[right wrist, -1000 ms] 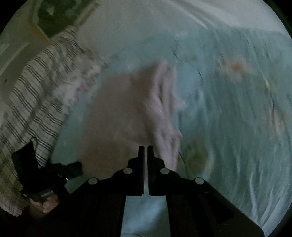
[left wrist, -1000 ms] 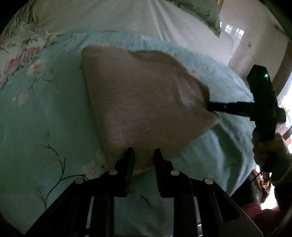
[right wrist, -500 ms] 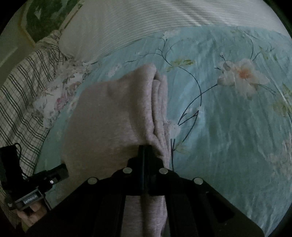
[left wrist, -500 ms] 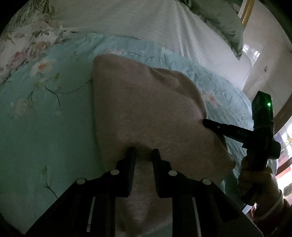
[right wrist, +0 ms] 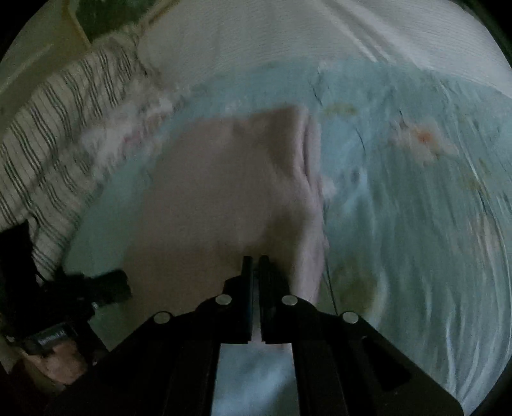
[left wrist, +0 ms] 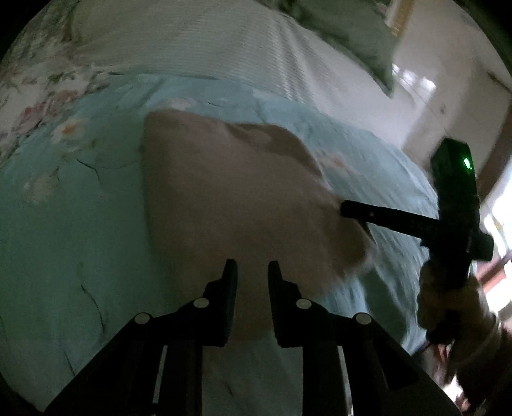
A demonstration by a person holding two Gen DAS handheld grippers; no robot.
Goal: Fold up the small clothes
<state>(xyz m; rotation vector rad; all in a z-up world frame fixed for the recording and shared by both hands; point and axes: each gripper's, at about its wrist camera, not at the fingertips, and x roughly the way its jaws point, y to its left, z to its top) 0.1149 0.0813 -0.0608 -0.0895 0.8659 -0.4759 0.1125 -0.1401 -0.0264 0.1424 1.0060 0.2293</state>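
A folded pale pink garment lies on the teal floral bedspread; it also shows in the right wrist view. My left gripper has its fingers a little apart with the garment's near edge between them. My right gripper is shut on the garment's near corner; in the left wrist view its fingers pinch the garment's right edge. Both views are blurred by motion.
A white ribbed sheet and a green pillow lie at the far end. A striped cloth lies at the left in the right wrist view. The bed's edge and a pale wall are at the right.
Both grippers have pulled back with the garment; it lies farther ahead of the fingers than half a second ago. The right gripper stays shut on its edge.
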